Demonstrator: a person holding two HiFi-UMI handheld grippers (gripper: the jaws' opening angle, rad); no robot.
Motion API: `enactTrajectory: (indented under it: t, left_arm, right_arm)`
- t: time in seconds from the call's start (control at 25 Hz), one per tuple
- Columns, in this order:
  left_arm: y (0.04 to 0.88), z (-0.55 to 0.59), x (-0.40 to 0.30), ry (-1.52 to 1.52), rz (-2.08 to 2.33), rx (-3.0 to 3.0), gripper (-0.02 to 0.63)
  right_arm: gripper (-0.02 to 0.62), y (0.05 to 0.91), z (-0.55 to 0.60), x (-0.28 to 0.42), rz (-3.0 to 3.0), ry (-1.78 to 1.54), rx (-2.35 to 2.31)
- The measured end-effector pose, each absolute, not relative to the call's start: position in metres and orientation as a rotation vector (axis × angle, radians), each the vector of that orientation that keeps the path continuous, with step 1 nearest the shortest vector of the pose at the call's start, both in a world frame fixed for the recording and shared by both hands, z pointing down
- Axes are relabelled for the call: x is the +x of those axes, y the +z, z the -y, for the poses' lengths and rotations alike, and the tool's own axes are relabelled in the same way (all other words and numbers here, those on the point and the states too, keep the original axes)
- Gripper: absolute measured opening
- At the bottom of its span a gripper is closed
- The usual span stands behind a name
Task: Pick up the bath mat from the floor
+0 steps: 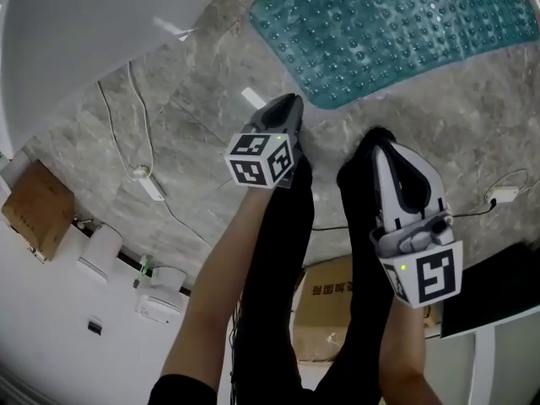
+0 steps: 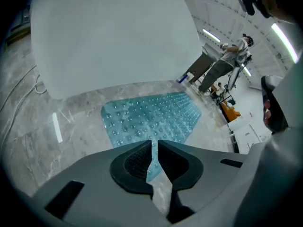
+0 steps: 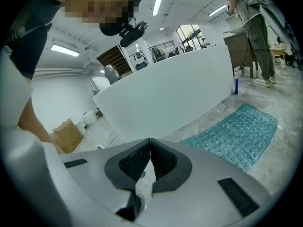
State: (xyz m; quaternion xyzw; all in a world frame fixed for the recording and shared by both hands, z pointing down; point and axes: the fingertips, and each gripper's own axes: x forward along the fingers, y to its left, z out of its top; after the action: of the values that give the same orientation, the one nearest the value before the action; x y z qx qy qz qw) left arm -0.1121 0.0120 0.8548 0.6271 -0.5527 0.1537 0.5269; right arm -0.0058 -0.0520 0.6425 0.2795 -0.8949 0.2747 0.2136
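Teal nubbed rubber: the bath mat (image 1: 396,32) lay flat on the grey marble floor (image 1: 194,142), at the top of the head view, w/ a white curved panel (image 1: 84,24) nr its far side. Nothing touched it. The left gripper (image 1: 289,101) pointed at the mat's near edge, tips close to it but apart from it. The right gripper (image 1: 381,135) sat alongside, a bit further back from the mat. Each carried its marker cube (image 1: 263,160) at the rear end.

Left gripper view: jaws parted by only a thin slit, nothing btwn them, and the mat showed through the gap straight ahead on the floor. Right gripper view: jaw tips met, clenched on nothing. There the mat lay off to the right on the marble, and the white panel filled the middle ahead.

Elsewhere in the head view: a cardboard box (image 1: 38,209) nr the white wall, a second box (image 1: 329,298) behind the arms, and thin cables (image 1: 148,133) trailing over the marble. A person (image 2: 222,65) stood in the bkgd of the left gripper view, well apart from the mat.
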Motion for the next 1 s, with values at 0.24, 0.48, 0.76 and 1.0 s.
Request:
enactTrajectory:
  t: [0.24,0.48,0.76,1.0]
  left_arm:
    - [0.937,-0.015,-0.117,0.410,1.349,1.431,0.103]
    - [0.987,-0.013,-0.125,0.421,1.374,1.364,0.211]
    - [1.028,-0.008,-0.134,0.404,1.436,1.263,0.326]
    - [1.049,0.004,-0.144,0.400,1.548,1.183,0.382]
  right_arm:
    - [0.012,0.691,0.040,0.000,2.453,0.824,0.766]
    - [0.014,0.716,0.029,-0.006,2.446,0.865,0.716]
    - [0.012,0.732,0.039,-0.010,2.455,0.838,0.724]
    - [0.012,0.746,0.041,0.000,2.424,0.856,0.765]
